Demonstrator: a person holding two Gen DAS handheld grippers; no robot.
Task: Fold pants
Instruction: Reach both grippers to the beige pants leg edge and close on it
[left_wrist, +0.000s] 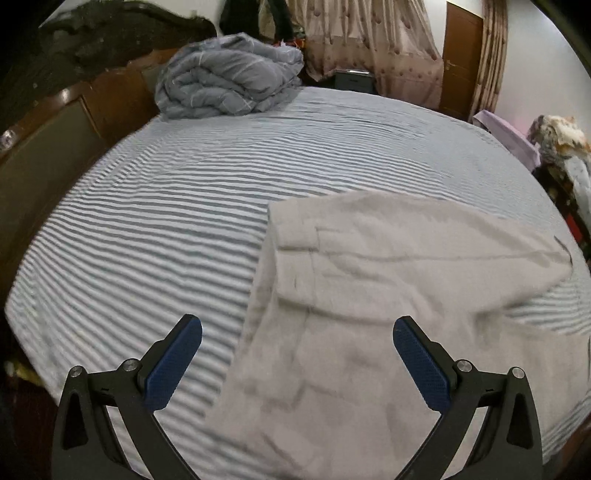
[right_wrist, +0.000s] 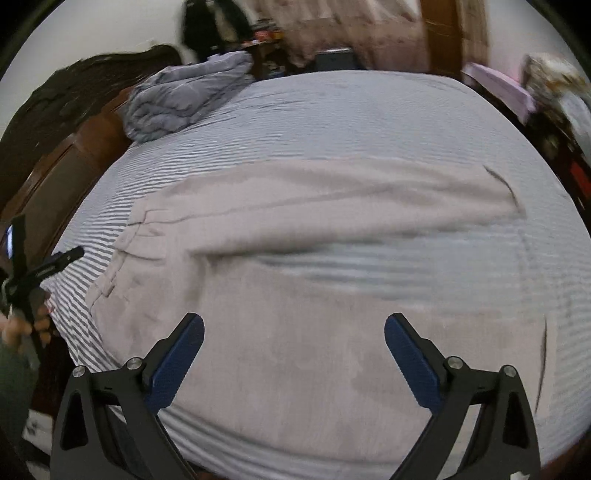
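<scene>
A pair of light beige pants (left_wrist: 369, 280) lies spread flat on the striped bed sheet (left_wrist: 147, 221), waistband to the left, the two legs running right with a strip of sheet between them. My left gripper (left_wrist: 297, 328) is open, hovering above the waistband end with nothing between its blue pads. In the right wrist view the same pants (right_wrist: 295, 229) fill the middle of the frame, and my right gripper (right_wrist: 293, 325) is open over the nearer leg. The left gripper (right_wrist: 44, 271) also shows at that view's left edge, held in a hand.
A bundled grey duvet (left_wrist: 229, 85) sits at the far left corner of the bed by the dark wooden headboard (left_wrist: 74, 122). Curtains (left_wrist: 369, 44) and a brown door (left_wrist: 461, 62) stand beyond the bed. Clutter (left_wrist: 557, 144) lies off the right side.
</scene>
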